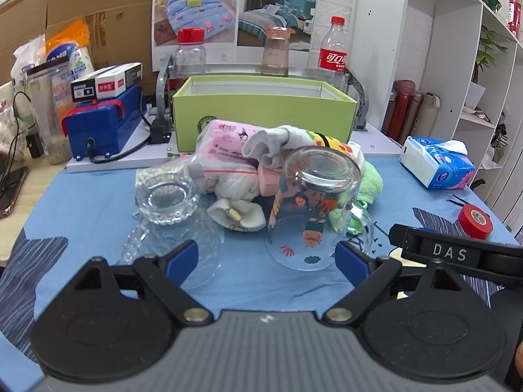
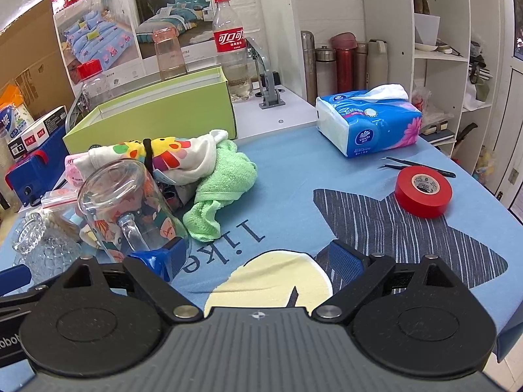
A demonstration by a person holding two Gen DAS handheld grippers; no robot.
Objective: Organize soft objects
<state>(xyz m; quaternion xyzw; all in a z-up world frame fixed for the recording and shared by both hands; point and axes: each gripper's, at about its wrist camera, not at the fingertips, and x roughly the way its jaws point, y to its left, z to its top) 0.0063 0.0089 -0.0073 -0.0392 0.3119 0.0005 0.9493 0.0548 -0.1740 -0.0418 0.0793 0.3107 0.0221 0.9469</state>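
Note:
A pile of soft things lies on the blue cloth in front of an open green box [image 1: 264, 111] [image 2: 153, 111]: a pink packet in a clear bag [image 1: 225, 150], grey-white socks [image 1: 271, 145], a colourful patterned cloth [image 2: 173, 156] and a green towel [image 2: 225, 176] [image 1: 367, 183]. Two upturned glass mugs stand before the pile: a painted one [image 1: 313, 209] [image 2: 127, 202] and a textured one [image 1: 170, 209] [image 2: 39, 245]. My left gripper [image 1: 266, 259] is open and empty, just short of the mugs. My right gripper [image 2: 261, 254] is open and empty, its left finger beside the painted mug.
A tissue pack [image 2: 369, 121] [image 1: 436, 163], a red tape roll [image 2: 423, 189] [image 1: 475, 220] and black tweezers [image 2: 415, 163] lie on the right. Bottles [image 2: 230, 45] stand behind the box. A blue device [image 1: 101, 124] sits at left, shelves [image 2: 441, 52] at right.

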